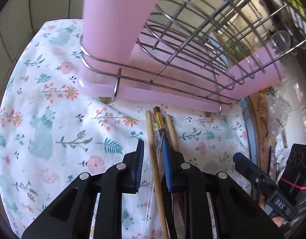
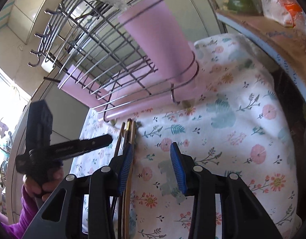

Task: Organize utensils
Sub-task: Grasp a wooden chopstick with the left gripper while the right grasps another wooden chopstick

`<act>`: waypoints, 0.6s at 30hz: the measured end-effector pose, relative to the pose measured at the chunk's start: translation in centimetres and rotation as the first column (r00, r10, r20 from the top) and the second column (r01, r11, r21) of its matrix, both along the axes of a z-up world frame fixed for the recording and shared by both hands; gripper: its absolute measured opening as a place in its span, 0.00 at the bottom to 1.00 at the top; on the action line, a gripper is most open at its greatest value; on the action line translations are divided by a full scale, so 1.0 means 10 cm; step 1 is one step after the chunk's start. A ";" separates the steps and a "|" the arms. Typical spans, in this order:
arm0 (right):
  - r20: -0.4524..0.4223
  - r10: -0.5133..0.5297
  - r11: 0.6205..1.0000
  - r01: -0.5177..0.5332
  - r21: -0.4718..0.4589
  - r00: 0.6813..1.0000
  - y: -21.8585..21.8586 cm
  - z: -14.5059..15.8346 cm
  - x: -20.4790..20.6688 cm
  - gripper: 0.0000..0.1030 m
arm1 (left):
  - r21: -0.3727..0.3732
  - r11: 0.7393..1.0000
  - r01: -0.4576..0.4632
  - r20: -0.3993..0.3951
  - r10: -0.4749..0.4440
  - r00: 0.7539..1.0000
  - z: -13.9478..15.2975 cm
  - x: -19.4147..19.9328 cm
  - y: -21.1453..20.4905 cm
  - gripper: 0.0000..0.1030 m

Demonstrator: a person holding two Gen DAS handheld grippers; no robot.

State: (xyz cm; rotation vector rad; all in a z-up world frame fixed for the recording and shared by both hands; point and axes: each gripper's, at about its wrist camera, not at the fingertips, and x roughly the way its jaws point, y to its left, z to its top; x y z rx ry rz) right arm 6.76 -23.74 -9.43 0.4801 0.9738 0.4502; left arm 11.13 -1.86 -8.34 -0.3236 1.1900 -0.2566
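three chopsticks (image 1: 155,149) lie side by side on the floral cloth (image 1: 53,109), long axes pointing at the pink rack (image 1: 153,91), tips just short of it. left gripper (image 1: 153,163) jaws wide around them; right gripper (image 2: 153,165) jaws wide, beside them.

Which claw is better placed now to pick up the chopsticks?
Left. The left claw is open astride the chopsticks. The right claw is open beside them, mostly over bare cloth.

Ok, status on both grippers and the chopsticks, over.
Left gripper open, straddling wooden chopsticks on floral cloth. Right gripper open, chopsticks at its left pad. Wire dish rack ahead.
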 end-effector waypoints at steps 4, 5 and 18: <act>-0.017 0.017 1.000 -0.017 0.000 1.000 0.05 -0.05 0.04 0.36 | 0.021 1.000 0.013 -0.024 -0.013 1.000 -0.09 0.07 -0.07 0.18; -0.023 0.022 1.000 -0.022 0.002 1.000 0.06 -0.07 0.05 0.36 | 0.022 1.000 0.020 -0.028 -0.019 0.999 -0.11 0.08 -0.10 0.18; -0.111 0.110 0.993 -0.105 0.053 0.988 0.41 -0.17 0.33 0.31 | -0.035 0.999 -0.031 -0.022 0.030 0.999 -0.11 0.02 0.14 0.06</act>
